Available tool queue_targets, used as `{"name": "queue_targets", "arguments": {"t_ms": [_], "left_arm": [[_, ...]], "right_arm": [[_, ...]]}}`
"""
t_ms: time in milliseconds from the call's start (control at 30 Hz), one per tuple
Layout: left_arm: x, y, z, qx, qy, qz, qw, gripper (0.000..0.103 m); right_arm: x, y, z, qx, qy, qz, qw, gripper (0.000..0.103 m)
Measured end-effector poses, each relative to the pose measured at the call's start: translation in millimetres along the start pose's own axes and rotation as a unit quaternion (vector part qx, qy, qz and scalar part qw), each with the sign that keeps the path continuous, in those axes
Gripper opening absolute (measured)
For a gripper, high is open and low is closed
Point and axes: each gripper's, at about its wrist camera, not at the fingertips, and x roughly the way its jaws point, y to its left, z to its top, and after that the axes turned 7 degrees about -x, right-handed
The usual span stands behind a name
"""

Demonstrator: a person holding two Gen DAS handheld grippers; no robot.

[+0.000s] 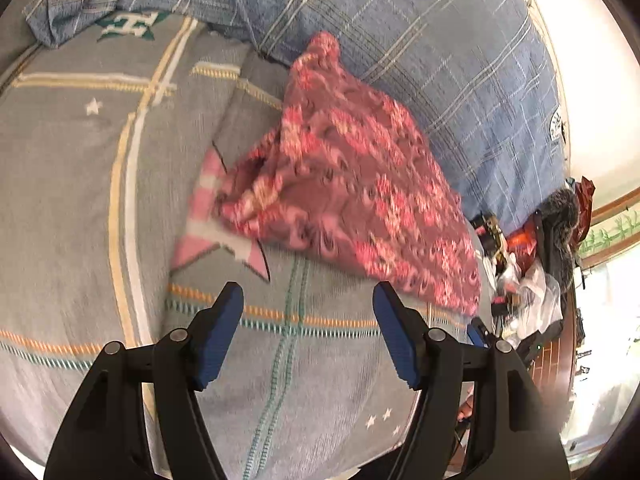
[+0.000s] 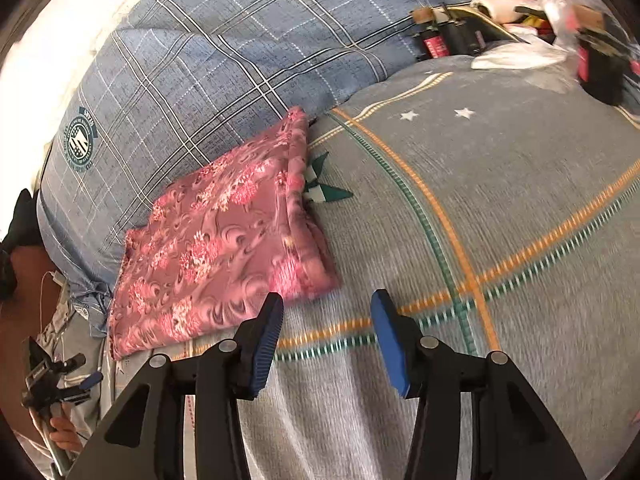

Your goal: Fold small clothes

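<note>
Both tools are released, nothing between the pads. Left gripper (image 1: 308, 294) is hovering with jaws spread wide over the grey blanket (image 1: 72, 184); right gripper (image 2: 326, 304) is hovering with jaws parted, also empty. Fingers are black plastic with ribbed blue pads (image 2: 266, 344).

Pink floral cloth (image 1: 344, 184) is lying folded on the bed, thin printed fabric, swirl and flower pattern, roughly trapezoid in the left view, lumpy and blurred at its 8 o'clock corner. In the right view the same pink floral cloth (image 2: 216, 240) is sitting at 10 o'clock of the gripper, a flat rectangle with a rolled hem along its right edge, lower right corner just beside the left pad.

The blanket is looking like soft woven towelling: grey, with orange and teal dashed stripes crossing, white stars, a pink star patch (image 1: 212, 216) half under the cloth. At 12 o'clock the cloth's far edge is butting against a blue plaid quilt (image 2: 224, 48) with a round crest print.

Clutter pile (image 2: 560, 12) is sitting at 1 o'clock in the right view: plastic bags, red packaging, dark bottles. White wall beyond the quilt. A person's hand (image 2: 64, 432) is showing at 8 o'clock, on the other tool's handle.
</note>
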Motion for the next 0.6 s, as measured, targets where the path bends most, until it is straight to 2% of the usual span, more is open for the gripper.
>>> {"name": "queue_targets", "arguments": {"t_ms": [133, 200, 233, 300, 400, 467, 533, 600], "left_arm": [[4.7, 2.8, -14.0, 0.004, 0.016, -0.002, 0.9999, 0.066], [5.5, 2.4, -18.9, 0.007, 0.02, 0.0, 0.9998, 0.066], [5.2, 2.4, -20.3, 0.006, 0.02, 0.0, 0.9998, 0.066], [2.6, 1.6, -23.0, 0.001, 0.018, -0.003, 0.9998, 0.066], [-3.0, -0.8, -26.2, 0.006, 0.012, -0.006, 0.9999, 0.066], [-8.4, 0.3, -27.0, 0.006, 0.002, -0.004, 1.0, 0.066], [-12.4, 5.1, -23.7, -0.005, -0.006, -0.001, 1.0, 0.067], [-14.6, 12.1, -15.0, -0.034, -0.011, -0.006, 0.9993, 0.067]], "right_arm": [[-1.6, 5.6, -0.3, 0.014, -0.012, -0.019, 1.0, 0.055], [3.1, 12.6, 5.5, 0.016, -0.002, -0.026, 1.0, 0.067], [5.2, 15.2, 10.7, 0.017, 0.011, -0.027, 0.999, 0.071], [11.8, 21.9, 19.2, 0.02, 0.043, -0.032, 0.998, 0.086], [19.7, 29.2, 24.0, 0.016, 0.079, -0.032, 0.996, 0.101], [21.9, 27.1, 24.2, 0.028, 0.08, -0.026, 0.996, 0.103], [20.0, 19.9, 22.9, 0.052, 0.063, -0.014, 0.997, 0.103], [15.5, 8.1, 21.3, 0.102, 0.044, 0.008, 0.994, 0.103]]}}
